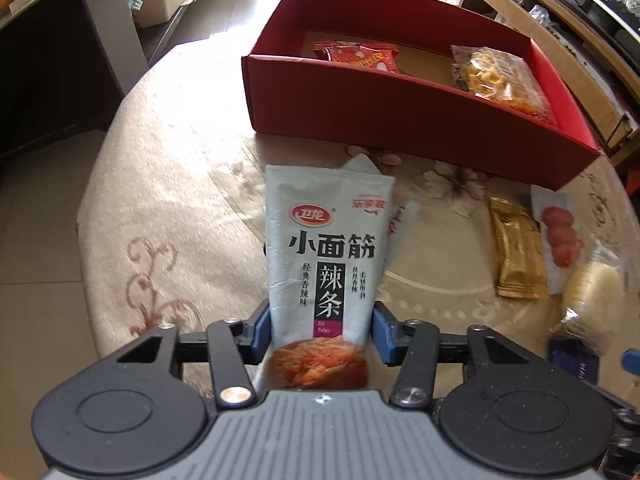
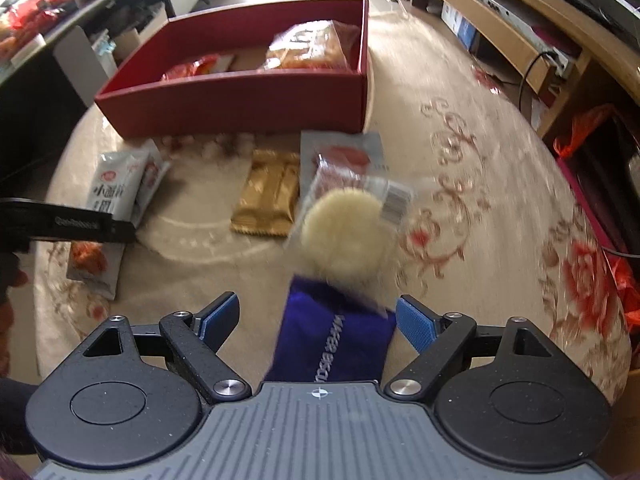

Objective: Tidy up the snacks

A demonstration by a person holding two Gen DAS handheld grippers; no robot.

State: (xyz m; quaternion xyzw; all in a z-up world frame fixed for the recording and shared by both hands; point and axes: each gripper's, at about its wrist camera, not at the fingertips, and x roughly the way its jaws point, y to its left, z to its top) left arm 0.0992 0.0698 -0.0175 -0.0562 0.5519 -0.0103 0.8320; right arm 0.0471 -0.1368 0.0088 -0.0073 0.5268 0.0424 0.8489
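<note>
- Snacks are split between the red box (image 1: 400, 96) and the floral tablecloth (image 1: 160, 184) in front of it
- left gripper (image 1: 320, 330) is pinching the grey spicy-strip packet (image 1: 324, 248), blue pads pressed against both of its sides low down, and the packet sticks up ahead of the fingers toward the box
- a second grey packet (image 1: 402, 220) peeks out just behind that one, on its right side
- further right of the left tongs sit a gold wrapper (image 1: 516, 248), a clear pack with red slices (image 1: 558, 236) touching it, and a pale round cake in clear wrap (image 1: 592, 300)
- inside the box, past the tips: a red bag (image 1: 360, 56) toward the left and a clear bag of yellow crunchy bits (image 1: 496, 76) on the right
- right gripper (image 2: 318, 322) has its jaws spread wide, with a blue packet (image 2: 332, 340) lying between them; its right edge is just beside the right pad, can't tell if it touches, and the left pad is well clear of it
- the round cake overlaps the far end of the blue packet, straight ahead of the right tongs
- this view is pretty blurry, so labels are unreadable
- the left tool's black arm (image 2: 72, 226) shows off to the left of the right tongs, over the grey packets
</note>
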